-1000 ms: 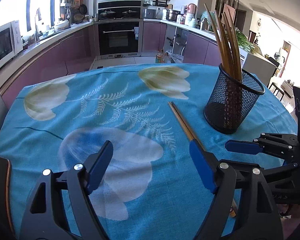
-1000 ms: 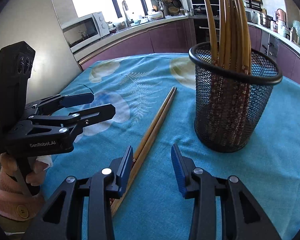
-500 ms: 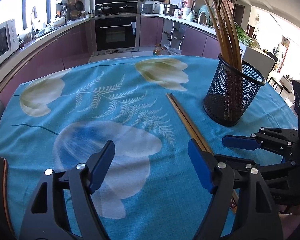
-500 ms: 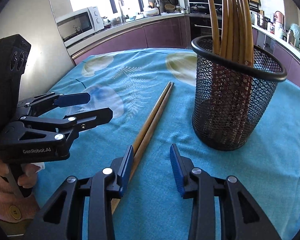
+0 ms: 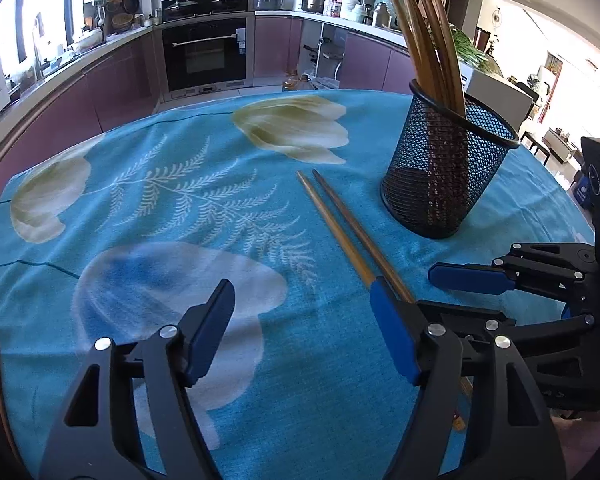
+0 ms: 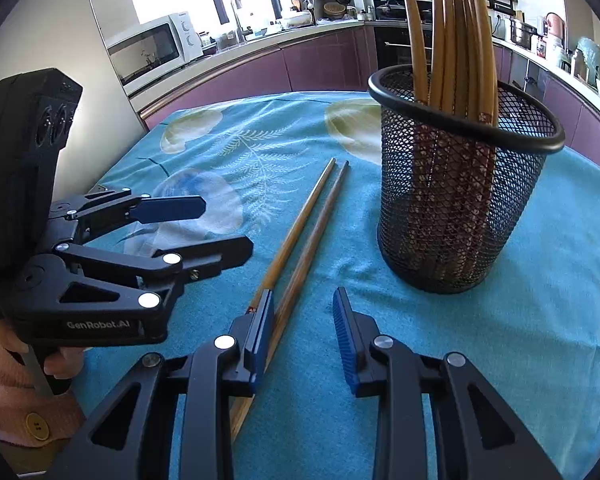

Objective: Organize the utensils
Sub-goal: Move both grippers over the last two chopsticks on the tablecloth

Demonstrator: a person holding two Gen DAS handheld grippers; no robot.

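Two loose chopsticks [image 5: 352,236] lie side by side on the teal flowered cloth covering the surface [image 5: 180,184], running from mid-frame down toward lower right in the left wrist view. Their near ends vanish behind the gripper fingers in both views, so how far they extend is hard to tell; only a bit of end shows at approx. bottom right, under the black frame.

Left gripper [image 5: 300,332] hangs low in its own frame, jaws wide apart but closing, nothing btwn them except bare cloth. Its right-hand blue pad sits just in front of the chopsticks; contact can't be made out.

Right gripper [image 6: 304,332] is at bottom centre of its view, jaws fairly narrow and closing. One chopstick [image 6: 300,264] seems to run into the gap right by the left pad, the other passes behind that pad. The pads aren't pressing on anything visible.

Black mesh cup [image 6: 460,200] stands upright at right of centre, well apart from both grippers, w/ a bundle of chopsticks [image 6: 456,40] standing in it; their tops are cut off by the upper frame edge.

At lower left of the right wrist view, a hand [image 6: 60,360] in a pink sleeve holds the left gripper's handle, mostly hidden behind it.
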